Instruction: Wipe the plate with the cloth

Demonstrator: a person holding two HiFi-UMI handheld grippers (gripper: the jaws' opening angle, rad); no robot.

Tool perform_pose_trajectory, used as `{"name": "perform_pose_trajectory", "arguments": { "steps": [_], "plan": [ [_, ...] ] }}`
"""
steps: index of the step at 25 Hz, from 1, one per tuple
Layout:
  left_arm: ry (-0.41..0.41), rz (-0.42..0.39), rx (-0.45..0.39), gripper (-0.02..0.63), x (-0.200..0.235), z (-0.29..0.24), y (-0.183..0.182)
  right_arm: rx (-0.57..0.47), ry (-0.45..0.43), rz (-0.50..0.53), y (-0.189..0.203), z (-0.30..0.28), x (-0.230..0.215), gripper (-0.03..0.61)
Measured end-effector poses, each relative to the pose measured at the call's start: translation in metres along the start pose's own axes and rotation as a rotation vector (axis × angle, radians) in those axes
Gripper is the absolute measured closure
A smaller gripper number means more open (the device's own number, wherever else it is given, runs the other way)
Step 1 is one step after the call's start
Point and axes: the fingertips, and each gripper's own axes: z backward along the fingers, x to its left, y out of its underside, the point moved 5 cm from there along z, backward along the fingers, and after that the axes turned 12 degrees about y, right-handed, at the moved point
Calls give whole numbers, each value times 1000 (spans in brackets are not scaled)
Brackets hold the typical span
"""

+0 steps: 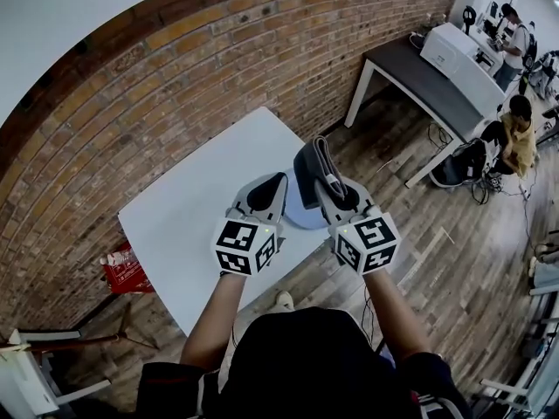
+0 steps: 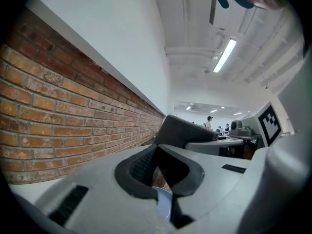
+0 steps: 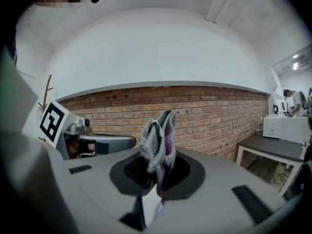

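Both forearms are stretching forward side by side. The left cube point(image 1: 246, 245) and right cube point(image 1: 365, 243) are showing black-and-white square markers. The left claw point(image 2: 157, 167) is pointing level with its jaws pressed together. The plate point(image 1: 300, 209) is lying just below it on the white tabletop point(image 1: 192, 225). The right claw point(image 3: 157, 172) is clamping the folded grey-lilac cloth point(image 3: 158, 130), which is standing upright. A brick wall point(image 1: 175, 77) is running beyond both claws.
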Motion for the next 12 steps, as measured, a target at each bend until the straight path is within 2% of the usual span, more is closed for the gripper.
{"name": "perform_pose_trajectory", "arguments": {
  "steps": [12],
  "plan": [
    [8, 58, 10, 597, 14, -17, 7, 49, 29, 0, 13, -10, -15, 534]
  ]
}}
